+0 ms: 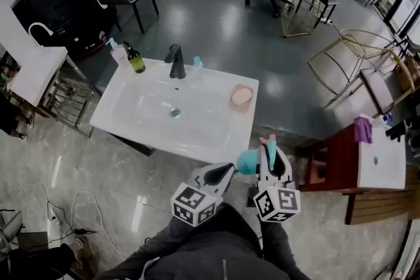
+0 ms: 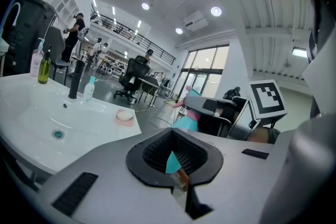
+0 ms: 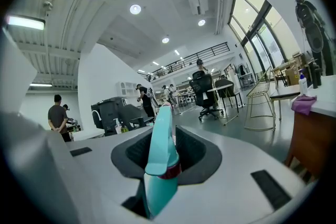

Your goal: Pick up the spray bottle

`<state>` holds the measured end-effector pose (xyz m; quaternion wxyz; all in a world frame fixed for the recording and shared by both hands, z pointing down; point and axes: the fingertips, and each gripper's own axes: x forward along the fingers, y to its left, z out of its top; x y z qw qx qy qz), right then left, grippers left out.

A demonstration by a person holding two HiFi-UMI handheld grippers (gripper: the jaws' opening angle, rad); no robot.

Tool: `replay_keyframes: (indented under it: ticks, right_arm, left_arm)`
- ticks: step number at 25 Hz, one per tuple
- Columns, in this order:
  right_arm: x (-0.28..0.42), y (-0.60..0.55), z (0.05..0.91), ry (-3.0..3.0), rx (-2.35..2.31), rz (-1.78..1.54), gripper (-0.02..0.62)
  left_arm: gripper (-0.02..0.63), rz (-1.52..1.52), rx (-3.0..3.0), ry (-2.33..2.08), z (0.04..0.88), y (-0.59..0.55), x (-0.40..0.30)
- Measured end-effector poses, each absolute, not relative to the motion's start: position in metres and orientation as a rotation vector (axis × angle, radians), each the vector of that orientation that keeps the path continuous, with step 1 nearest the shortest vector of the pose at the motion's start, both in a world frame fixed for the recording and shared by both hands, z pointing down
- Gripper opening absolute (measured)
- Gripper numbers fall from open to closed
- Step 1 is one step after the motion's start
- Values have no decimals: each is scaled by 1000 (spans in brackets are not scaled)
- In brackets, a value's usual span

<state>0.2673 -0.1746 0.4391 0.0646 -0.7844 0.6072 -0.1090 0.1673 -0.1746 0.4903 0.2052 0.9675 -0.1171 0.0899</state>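
**Teal spray bottle held in the right hand-held gripper, off the surface**

Teal plastic fills the right gripper view. The spray bottle [image 1: 247, 162] stands between the jaws of my right hand-held gripper [image 1: 272, 155], which are closed on it, with its dark red collar and long sprayer head pointing away from the camera. From the head view the bottle hangs in the air on my side of the white washbasin [image 1: 125, 120], touching nothing else, so I judge the pick itself as done.

My left hand-held gripper [image 1: 219, 174] sits just beside the bottle's round body with its jaws drawn together. A small teal sliver and an orange scrap show at their seam; I cannot tell what they are.

What worries me from here:
- The bottle is over bare floor, not over the surface. If the grip slackens, it drops and may crack or roll away.
- The bottle leans sideways in the jaws, so a quick swing could twist it loose.
- The left hand-held gripper is close enough to knock the body.
- Pressing harder risks working the trigger and spraying.
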Motion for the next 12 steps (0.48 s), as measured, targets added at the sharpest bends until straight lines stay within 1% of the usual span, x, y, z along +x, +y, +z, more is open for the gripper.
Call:
replay_keyframes:
  ticks: [12]
  right_arm:
    - [254, -103, 456, 1748, -2395, -369, 89]
  left_arm:
    - [8, 303, 2736, -232, 496, -119, 174]
